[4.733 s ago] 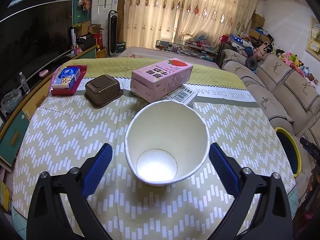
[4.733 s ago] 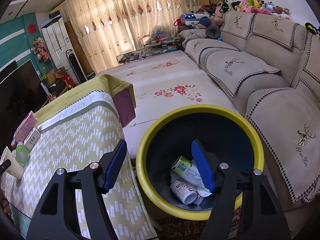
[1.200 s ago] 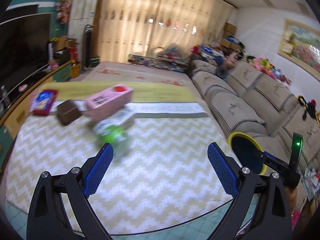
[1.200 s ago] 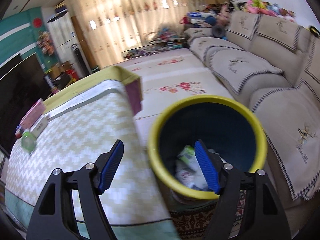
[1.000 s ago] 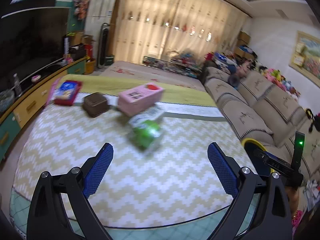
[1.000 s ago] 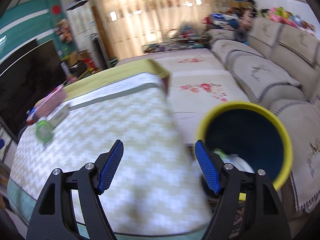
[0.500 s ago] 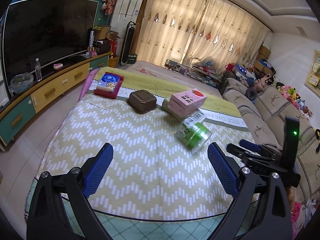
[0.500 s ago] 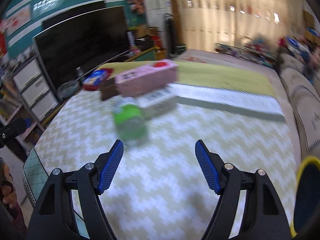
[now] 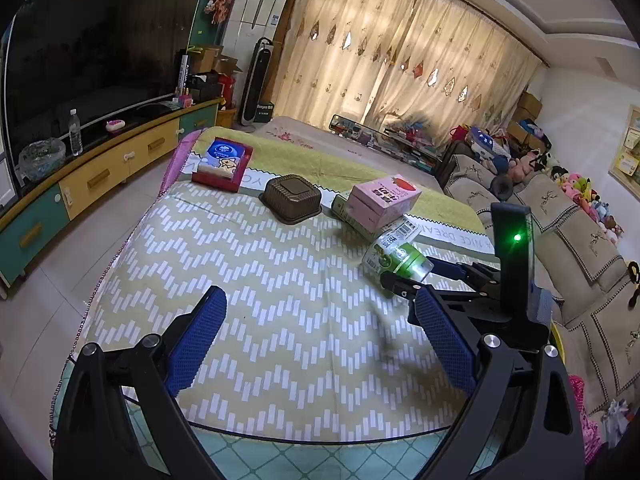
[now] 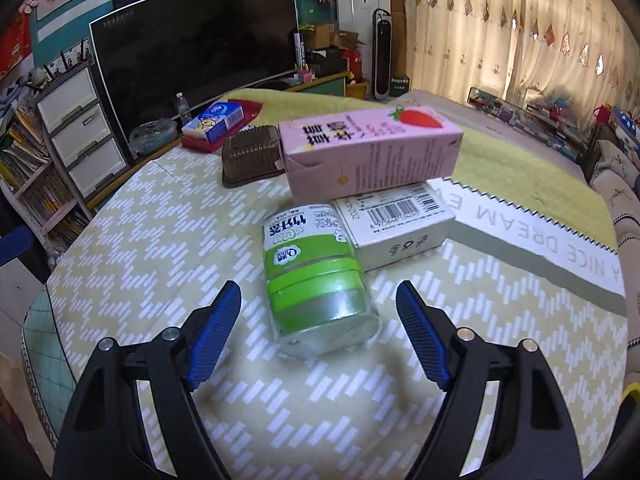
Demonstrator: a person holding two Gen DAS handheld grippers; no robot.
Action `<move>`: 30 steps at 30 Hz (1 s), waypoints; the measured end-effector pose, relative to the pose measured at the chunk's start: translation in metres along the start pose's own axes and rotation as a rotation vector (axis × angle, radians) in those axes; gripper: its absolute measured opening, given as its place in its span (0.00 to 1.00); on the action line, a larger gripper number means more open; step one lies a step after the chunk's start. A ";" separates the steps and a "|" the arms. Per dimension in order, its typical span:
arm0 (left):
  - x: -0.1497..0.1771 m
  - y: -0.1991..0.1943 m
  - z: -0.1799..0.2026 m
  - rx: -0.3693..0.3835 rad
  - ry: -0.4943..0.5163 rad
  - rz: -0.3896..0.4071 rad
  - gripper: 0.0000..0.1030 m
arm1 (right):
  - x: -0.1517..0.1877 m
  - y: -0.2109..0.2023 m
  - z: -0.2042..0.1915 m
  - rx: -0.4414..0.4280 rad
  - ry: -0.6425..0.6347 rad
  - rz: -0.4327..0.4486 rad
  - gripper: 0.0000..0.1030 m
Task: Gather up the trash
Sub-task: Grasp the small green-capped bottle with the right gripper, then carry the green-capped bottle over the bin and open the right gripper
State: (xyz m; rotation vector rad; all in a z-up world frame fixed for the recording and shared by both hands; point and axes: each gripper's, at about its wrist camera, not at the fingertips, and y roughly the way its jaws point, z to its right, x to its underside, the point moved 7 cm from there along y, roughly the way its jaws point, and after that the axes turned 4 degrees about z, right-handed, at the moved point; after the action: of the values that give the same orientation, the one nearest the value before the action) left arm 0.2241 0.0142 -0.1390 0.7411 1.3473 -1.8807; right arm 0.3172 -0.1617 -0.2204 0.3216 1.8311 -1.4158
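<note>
Worktop (image 10: 152,248): chevron cloth over it; we read it as soft, so the can could roll or sink when nudged.
Pink carton (image 10: 372,152): lies across the white box (image 10: 394,220), one end overhanging. Risk: if our right claw bumps the box, the carton may slide off.
Brown tray (image 10: 250,156): behind the carton, well clear of our approach.
Green can (image 10: 316,280): next trash item by our guess. Lies on its side on the worktop, far end touching the white box, base towards the right camera.
Right claw (image 10: 320,332): spread wide and empty, the jaws have just been opening; can sits ahead between the pad lines, no contact. Risk: round side plus slick label, so an off-centre squeeze may squirt it towards the box.
Left claw (image 9: 320,340): spread wide, nothing in it, hovering near the front of the worktop.
Right view only: can label, barcode on the box, torn carton end, gap between pads and can.
Left view only: the whole worktop layout, the right tool reaching the can from the sofa side, red tray with blue pack (image 9: 222,162) at the far corner, a sliver of yellow bin rim (image 9: 558,338) behind the right tool.
</note>
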 end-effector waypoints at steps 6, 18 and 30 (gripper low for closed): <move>0.004 0.004 -0.002 -0.002 -0.007 -0.011 0.91 | -0.001 0.008 0.003 -0.009 0.027 -0.003 0.53; 0.006 -0.002 -0.002 -0.016 -0.001 -0.007 0.91 | 0.016 -0.038 -0.004 -0.048 0.104 0.007 0.48; 0.015 -0.011 0.025 0.018 0.042 -0.013 0.91 | 0.059 -0.125 0.040 0.000 0.272 0.107 0.47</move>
State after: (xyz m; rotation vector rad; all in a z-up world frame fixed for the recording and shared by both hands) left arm 0.2055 -0.0108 -0.1371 0.7872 1.3652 -1.8994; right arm 0.2180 -0.2557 -0.1770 0.6283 1.9974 -1.3500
